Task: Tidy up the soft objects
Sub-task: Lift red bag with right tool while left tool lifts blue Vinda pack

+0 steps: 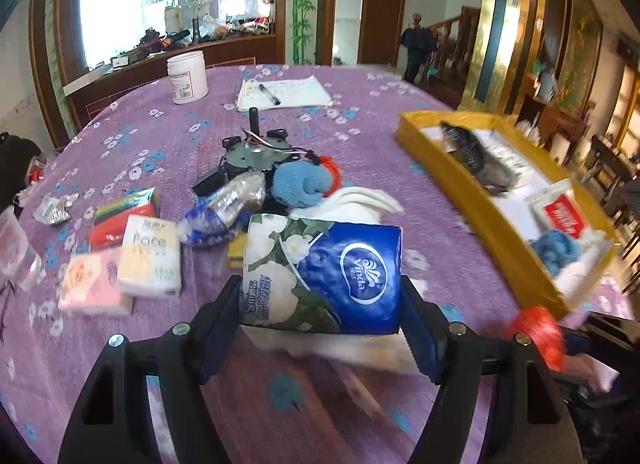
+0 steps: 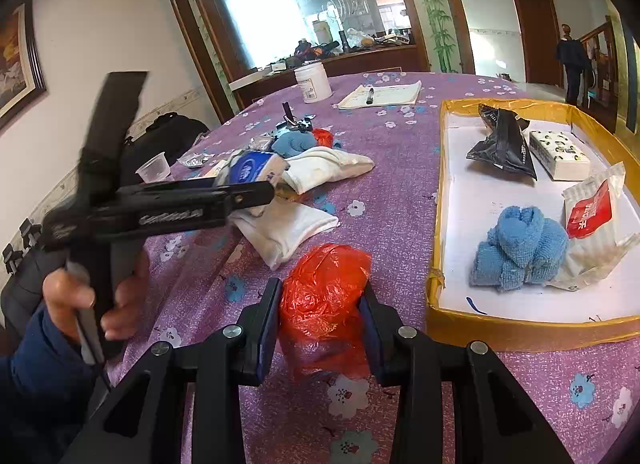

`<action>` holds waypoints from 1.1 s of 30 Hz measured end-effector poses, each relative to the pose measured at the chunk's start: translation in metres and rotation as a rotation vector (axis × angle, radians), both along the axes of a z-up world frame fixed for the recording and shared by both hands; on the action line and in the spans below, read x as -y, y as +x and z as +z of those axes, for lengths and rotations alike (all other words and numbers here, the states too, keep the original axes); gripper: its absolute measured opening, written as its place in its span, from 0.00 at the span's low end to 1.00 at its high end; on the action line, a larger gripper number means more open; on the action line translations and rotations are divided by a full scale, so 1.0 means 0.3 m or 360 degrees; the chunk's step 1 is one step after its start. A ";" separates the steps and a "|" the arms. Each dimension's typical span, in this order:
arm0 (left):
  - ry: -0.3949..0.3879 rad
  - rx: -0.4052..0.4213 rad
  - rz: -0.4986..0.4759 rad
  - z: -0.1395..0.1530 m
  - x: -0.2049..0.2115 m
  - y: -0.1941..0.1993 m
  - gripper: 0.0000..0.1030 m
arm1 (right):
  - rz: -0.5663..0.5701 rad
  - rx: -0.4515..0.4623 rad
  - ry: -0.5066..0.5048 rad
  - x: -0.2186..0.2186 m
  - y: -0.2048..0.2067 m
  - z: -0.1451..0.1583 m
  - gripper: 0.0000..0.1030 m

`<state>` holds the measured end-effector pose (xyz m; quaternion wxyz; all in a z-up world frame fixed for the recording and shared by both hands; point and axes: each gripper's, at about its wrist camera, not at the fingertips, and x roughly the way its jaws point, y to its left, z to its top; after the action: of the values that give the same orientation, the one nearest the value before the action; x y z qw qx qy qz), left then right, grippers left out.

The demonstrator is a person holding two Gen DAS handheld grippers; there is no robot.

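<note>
My left gripper (image 1: 322, 306) is shut on a blue and white Vinda tissue roll (image 1: 320, 272) and holds it above the purple tablecloth (image 1: 160, 136). It also shows in the right wrist view (image 2: 252, 170), held by the left gripper (image 2: 260, 192). My right gripper (image 2: 320, 320) is shut on a crumpled red plastic bag (image 2: 324, 296), just left of the yellow tray (image 2: 520, 330). The tray holds a blue towel (image 2: 520, 252), a black pouch (image 2: 504, 144), a white tissue pack (image 2: 560, 154) and a red-and-white packet (image 2: 592, 212).
On the table lie tissue packs (image 1: 150, 256), a pink pack (image 1: 94, 284), a striped sponge (image 1: 120, 212), a blue glove (image 1: 300, 184), white cloths (image 2: 292, 228), a motor (image 1: 248, 160), a white jar (image 1: 187, 76) and a notepad with pen (image 1: 282, 94).
</note>
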<state>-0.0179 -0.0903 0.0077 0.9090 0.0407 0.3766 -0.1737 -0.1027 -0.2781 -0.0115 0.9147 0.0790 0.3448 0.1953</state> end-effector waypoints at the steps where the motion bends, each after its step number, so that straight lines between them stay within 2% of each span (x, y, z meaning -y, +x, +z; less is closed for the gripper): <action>1: -0.0019 0.0006 -0.0009 -0.001 0.001 -0.020 0.71 | -0.0007 0.0004 -0.0002 0.000 -0.002 0.001 0.39; 4: -0.0020 0.0045 -0.0026 -0.012 0.017 -0.077 0.71 | -0.0013 0.0012 -0.0015 -0.003 -0.006 0.003 0.39; 7: 0.0018 0.0159 -0.0021 0.004 0.036 -0.125 0.71 | -0.0020 0.0022 -0.0034 -0.008 -0.009 0.005 0.39; 33: 0.0016 0.0261 0.0161 0.028 -0.001 -0.150 0.72 | -0.0080 0.0031 -0.0140 -0.035 -0.008 0.008 0.39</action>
<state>-0.0628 -0.0899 0.0161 0.9442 0.0401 0.3033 -0.1217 -0.1049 -0.2675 -0.0091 0.9252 0.0454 0.3421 0.1577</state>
